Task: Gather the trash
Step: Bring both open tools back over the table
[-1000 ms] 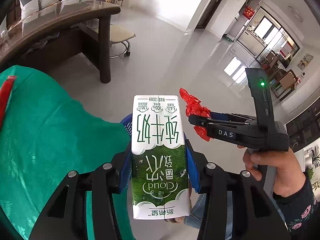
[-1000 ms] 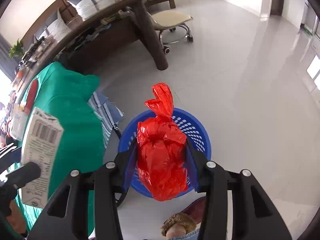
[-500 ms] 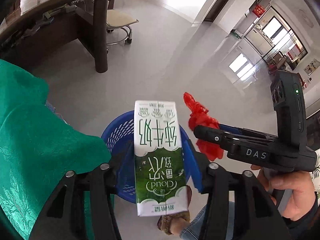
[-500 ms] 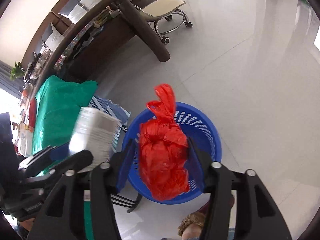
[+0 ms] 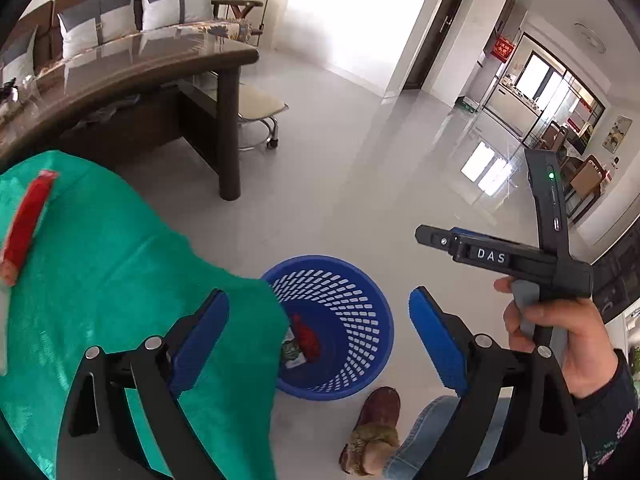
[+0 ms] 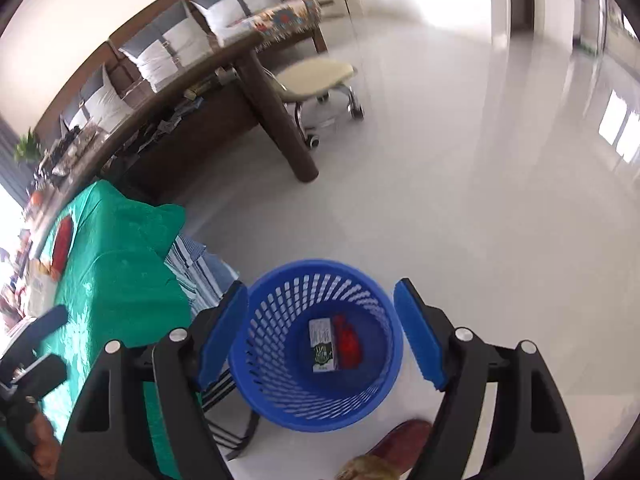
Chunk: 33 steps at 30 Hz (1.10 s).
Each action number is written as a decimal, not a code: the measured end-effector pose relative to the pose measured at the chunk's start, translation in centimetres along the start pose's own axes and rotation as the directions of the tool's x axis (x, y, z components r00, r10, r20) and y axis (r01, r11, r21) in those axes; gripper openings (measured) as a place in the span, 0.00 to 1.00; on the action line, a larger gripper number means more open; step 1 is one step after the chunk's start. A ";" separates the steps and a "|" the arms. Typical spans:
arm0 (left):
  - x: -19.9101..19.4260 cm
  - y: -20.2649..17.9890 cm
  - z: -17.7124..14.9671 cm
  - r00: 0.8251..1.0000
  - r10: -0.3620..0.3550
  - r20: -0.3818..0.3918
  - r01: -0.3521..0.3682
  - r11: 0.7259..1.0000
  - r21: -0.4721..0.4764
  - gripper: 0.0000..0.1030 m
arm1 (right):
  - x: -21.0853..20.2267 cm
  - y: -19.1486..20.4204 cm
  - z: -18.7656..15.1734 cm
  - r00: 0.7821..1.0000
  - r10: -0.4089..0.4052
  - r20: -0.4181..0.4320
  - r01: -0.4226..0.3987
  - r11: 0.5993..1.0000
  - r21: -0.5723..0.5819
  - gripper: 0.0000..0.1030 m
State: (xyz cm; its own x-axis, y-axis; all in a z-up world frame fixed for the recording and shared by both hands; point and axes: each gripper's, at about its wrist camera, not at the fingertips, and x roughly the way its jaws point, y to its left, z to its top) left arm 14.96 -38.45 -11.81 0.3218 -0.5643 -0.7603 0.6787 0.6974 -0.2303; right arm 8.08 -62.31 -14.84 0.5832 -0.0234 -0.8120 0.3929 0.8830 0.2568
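Both loads have left the jaws since a second ago: carton (image 6: 322, 345) and red bag (image 6: 349, 345) lie side by side on the basket (image 6: 280, 400) floor. Left gripper (image 5: 319, 332) and right gripper (image 6: 321, 334) are empty, jaws opening. Risk: the green cloth (image 5: 120, 280) overhangs the rim, so a left-hand swing could snag it or tip the basket.

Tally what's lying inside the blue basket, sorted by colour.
Green-and-white: 1, the milk carton
Red: 1, the knotted plastic bag
Total: 2, side by side on the bottom of the blue basket
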 end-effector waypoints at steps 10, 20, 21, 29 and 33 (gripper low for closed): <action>-14.7 14.8 -12.1 0.945 0.327 0.018 -0.313 0.918 -0.243 0.91 | -5.8 16.8 -5.8 0.974 0.055 0.220 0.027 0.935 -0.355 0.86; -19.8 23.8 -18.3 0.881 0.472 -0.038 -0.458 0.829 -0.321 0.91 | -4.3 31.3 -13.6 0.972 0.213 0.098 -0.130 0.838 -0.530 0.90; -19.8 24.4 -18.4 0.881 0.471 -0.042 -0.459 0.830 -0.318 0.91 | -4.2 32.1 -14.0 0.974 0.209 0.090 -0.129 0.835 -0.535 0.90; -16.9 27.7 -17.9 0.887 0.452 -0.096 -0.462 0.863 -0.205 0.96 | -1.0 36.5 -15.6 0.989 0.138 0.048 -0.086 0.819 -0.567 0.90; -16.1 28.7 -16.6 0.910 0.405 -0.088 -0.414 0.897 -0.154 0.96 | 1.5 37.4 -15.2 0.997 0.068 0.027 -0.042 0.831 -0.554 0.90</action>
State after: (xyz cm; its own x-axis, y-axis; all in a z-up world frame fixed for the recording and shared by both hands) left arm 18.26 -1.98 -16.28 0.5094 -0.1920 -0.8388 0.3740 0.9273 0.0149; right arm 12.84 -22.20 -14.43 0.6279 0.0242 -0.7779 -0.0918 0.9948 -0.0431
